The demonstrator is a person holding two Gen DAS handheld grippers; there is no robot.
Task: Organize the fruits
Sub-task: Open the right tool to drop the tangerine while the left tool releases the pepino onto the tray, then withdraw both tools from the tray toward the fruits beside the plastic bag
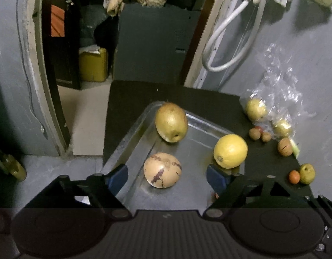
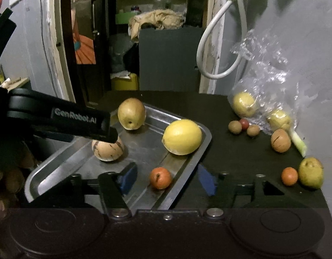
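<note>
Tray: a metal tray (image 2: 187,159) sits on a black tabletop (image 2: 230,151), its long side running from 7 o'clock to 1 o'clock in the right wrist view.
In the tray: a green-brown pear (image 2: 131,113) at the far corner; a large yellow citrus (image 2: 181,137) against the right rim; a tan fruit with dark streaks (image 2: 107,149) toward 9 o'clock; a small orange fruit (image 2: 160,178) nearest the right camera.
Left gripper: left gripper (image 1: 167,178) hangs over the tray, fingers spread wide and empty; the streaked fruit (image 1: 162,170) lies between the blue pads, touching neither as far as can be seen. Its black arm also shows in the right wrist view, its tip just above that fruit.
Right gripper: right gripper (image 2: 167,180) has its fingers spread wide, gripping nothing; the small orange fruit lies between its pads, and the tray's right rim crosses between them as well.
Outside the tray: at 2 o'clock a clear plastic bag (image 2: 263,82) holds two yellow-green fruits; just beside it lie small brown round fruits (image 2: 235,127) and a small red one (image 2: 244,123).
Right edge, 3 o'clock: a cracked brown fruit (image 2: 280,140), another small orange one (image 2: 289,176) and a green pear (image 2: 311,172) just beside each other.
Wall: a white cable (image 2: 209,43) loops down at 12 o'clock.
</note>
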